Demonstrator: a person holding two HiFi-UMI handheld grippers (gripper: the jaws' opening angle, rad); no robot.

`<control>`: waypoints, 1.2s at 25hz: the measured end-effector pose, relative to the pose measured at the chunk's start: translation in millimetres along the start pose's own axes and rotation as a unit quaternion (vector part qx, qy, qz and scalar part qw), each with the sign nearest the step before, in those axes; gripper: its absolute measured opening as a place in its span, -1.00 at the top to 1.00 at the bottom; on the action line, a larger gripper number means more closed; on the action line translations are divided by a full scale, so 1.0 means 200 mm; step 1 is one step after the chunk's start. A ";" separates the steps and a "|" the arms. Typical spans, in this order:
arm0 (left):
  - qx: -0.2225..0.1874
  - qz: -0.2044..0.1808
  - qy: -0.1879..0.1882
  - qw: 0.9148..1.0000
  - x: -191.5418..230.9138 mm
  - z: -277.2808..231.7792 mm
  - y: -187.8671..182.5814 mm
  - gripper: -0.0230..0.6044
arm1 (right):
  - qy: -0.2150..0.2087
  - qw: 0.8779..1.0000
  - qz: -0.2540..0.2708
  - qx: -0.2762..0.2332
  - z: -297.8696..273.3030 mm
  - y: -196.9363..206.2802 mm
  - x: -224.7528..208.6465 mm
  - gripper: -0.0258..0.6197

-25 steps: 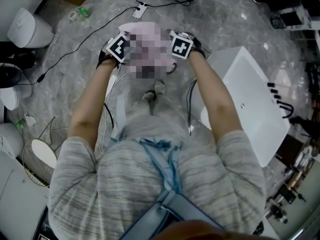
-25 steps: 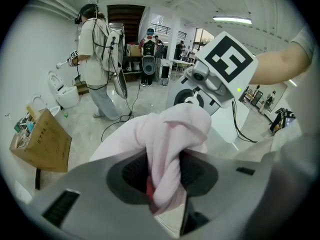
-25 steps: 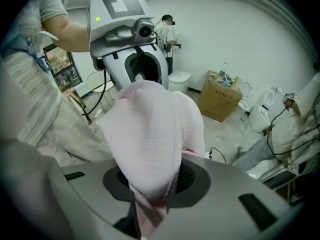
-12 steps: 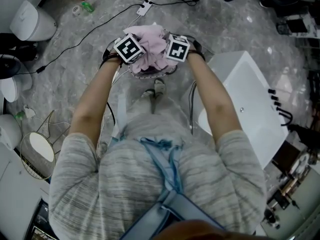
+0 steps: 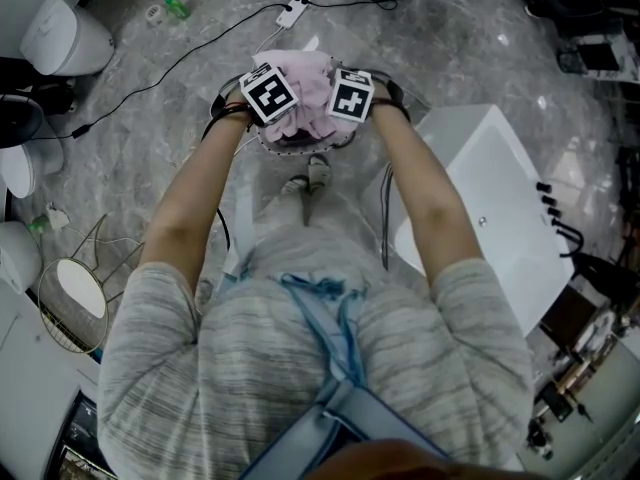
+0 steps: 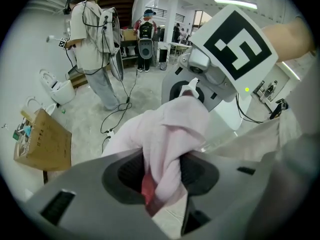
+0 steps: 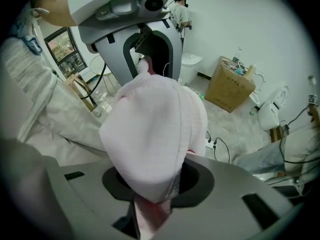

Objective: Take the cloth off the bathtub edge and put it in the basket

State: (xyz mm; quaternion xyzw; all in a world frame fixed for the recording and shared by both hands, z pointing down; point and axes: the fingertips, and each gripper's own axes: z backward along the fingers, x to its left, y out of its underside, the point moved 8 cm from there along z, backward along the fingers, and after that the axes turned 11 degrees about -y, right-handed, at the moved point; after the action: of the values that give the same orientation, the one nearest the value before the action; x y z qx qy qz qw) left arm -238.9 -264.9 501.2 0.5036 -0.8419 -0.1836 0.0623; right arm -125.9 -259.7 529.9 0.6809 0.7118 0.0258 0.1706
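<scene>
The pink cloth (image 5: pixel 308 86) is bunched up between my two grippers, over the wire basket (image 5: pixel 300 146) on the floor by the person's feet. My left gripper (image 5: pixel 272 100) is shut on one fold of the cloth (image 6: pixel 170 134), which runs down between its jaws. My right gripper (image 5: pixel 348 102) is shut on another fold of the cloth (image 7: pixel 155 129). The two grippers face each other closely, pointing steeply down. The cloth hides the basket's inside, so I cannot tell whether the cloth rests in it. The white bathtub (image 5: pixel 500 198) stands to the right.
Cables and a power strip (image 5: pixel 288 13) lie on the marble floor beyond the basket. A toilet (image 5: pixel 60 38) stands at upper left, a round wire stand (image 5: pixel 75 308) at lower left. A cardboard box (image 6: pixel 42 144) and other people (image 6: pixel 95 44) are farther off.
Both grippers have come down together with the cloth, closer to the basket, whose rim now shows under them.
</scene>
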 end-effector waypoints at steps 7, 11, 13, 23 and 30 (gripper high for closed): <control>0.027 0.004 0.008 1.000 0.00 -0.06 0.05 0.43 | 0.005 0.999 0.001 0.037 -0.04 0.03 -0.02 0.56; 0.028 0.011 0.007 1.000 0.02 -0.07 0.06 0.43 | 0.010 0.999 -0.013 0.037 -0.02 0.03 -0.05 0.56; 0.030 0.008 0.004 1.000 0.03 -0.07 0.06 0.43 | 0.013 0.999 -0.016 0.034 0.00 0.04 -0.06 0.56; 0.020 0.009 -0.001 1.000 0.05 -0.04 0.02 0.43 | 0.013 0.999 -0.030 0.019 0.06 0.06 -0.06 0.56; -0.005 0.017 -0.009 1.000 0.06 -0.01 -0.01 0.43 | 0.013 0.998 -0.056 -0.019 0.08 0.06 -0.05 0.56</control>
State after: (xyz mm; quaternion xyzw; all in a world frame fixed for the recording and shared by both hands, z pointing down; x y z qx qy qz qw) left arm -242.6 -276.1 502.6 0.4872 -0.8499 -0.1914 0.0607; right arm -109.9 -271.9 519.3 0.6365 0.7500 0.0381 0.1755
